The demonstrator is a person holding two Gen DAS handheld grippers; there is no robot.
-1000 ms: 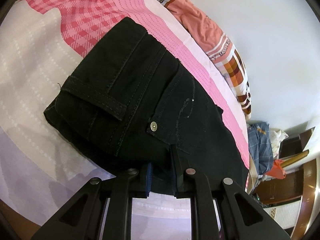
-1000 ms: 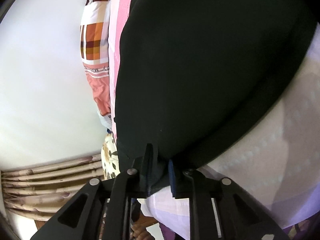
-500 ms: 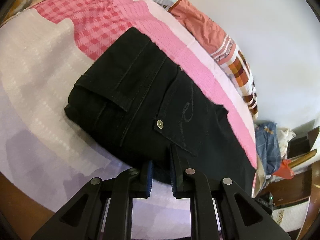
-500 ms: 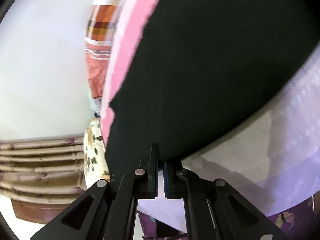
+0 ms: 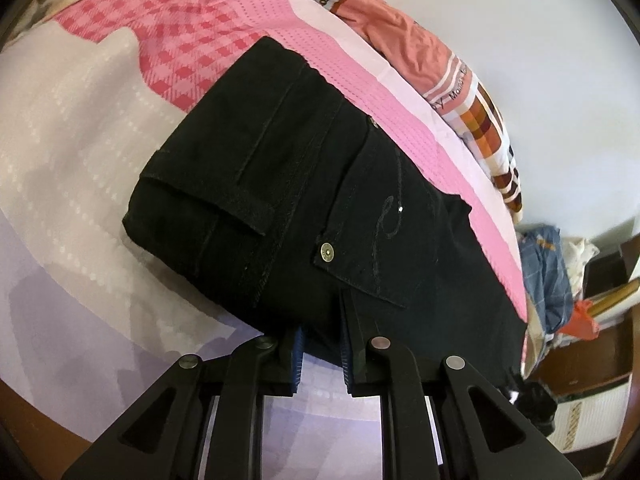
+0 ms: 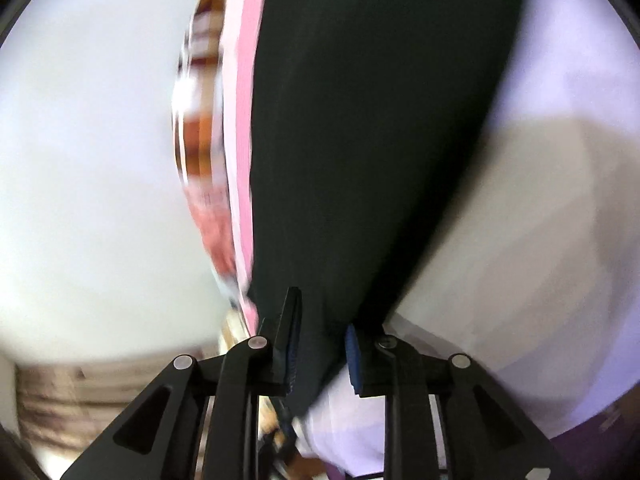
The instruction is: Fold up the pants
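Note:
Black jeans point(image 5: 304, 216) lie folded on a pink and white bedspread point(image 5: 80, 128), with the waistband, a back pocket and a metal rivet facing up. My left gripper point(image 5: 322, 340) is at their near edge, its blue-padded jaws a small way apart with a fold of black cloth between them. In the blurred right wrist view the pants point(image 6: 372, 120) fill the middle. My right gripper point(image 6: 320, 340) has its jaws around the near edge of the cloth.
A crumpled orange and plaid garment point(image 5: 440, 64) lies along the far side of the bed by a white wall. Blue clothes point(image 5: 544, 256) and wooden furniture point(image 5: 600, 360) sit at the right. A wooden headboard point(image 6: 100, 400) shows low left.
Both grippers have widened a little from a tight pinch on the cloth edge. The right wrist view swung and blurred. The left camera drew back, then closed in again.

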